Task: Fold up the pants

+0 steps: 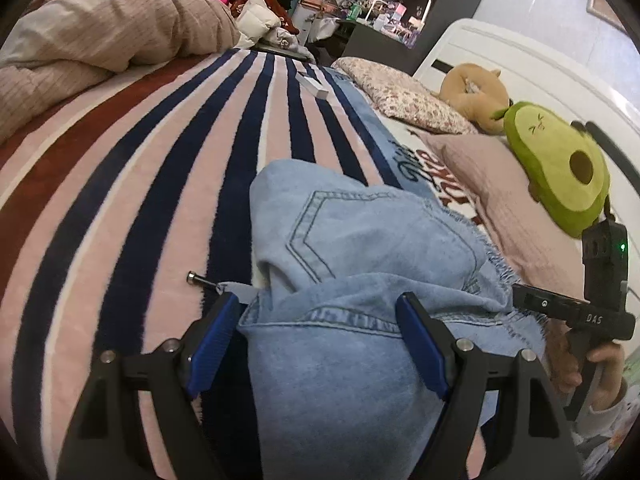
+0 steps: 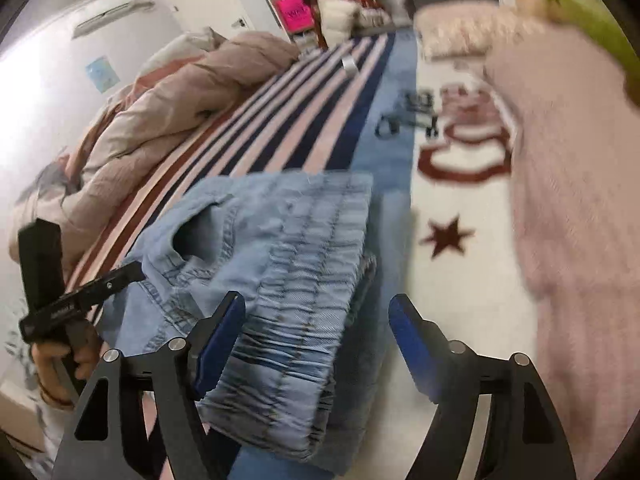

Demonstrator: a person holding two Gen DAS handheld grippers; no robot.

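Light-blue denim pants (image 1: 360, 240) lie folded in a thick bundle on the striped blanket (image 1: 160, 160). A back pocket shows on top. My left gripper (image 1: 318, 300) stands open and low over the near part of the bundle: the left pad is at the denim's edge, the right pad on top of it. In the right wrist view, my right gripper (image 2: 318, 300) is open astride the gathered waistband end of the pants (image 2: 288, 280). That denim is next to the left pad, and the right pad stands clear. Each view shows the other gripper in a hand beside the pants.
A rumpled pink quilt (image 1: 100, 40) lies at the far left. At the right, by the white headboard (image 1: 520, 64), lie pillows (image 1: 408, 96), an avocado plush (image 1: 556, 168) and a brown plush (image 1: 476, 96). On the blanket are a small white box (image 1: 314, 85) and a small metal bolt (image 1: 194, 278).
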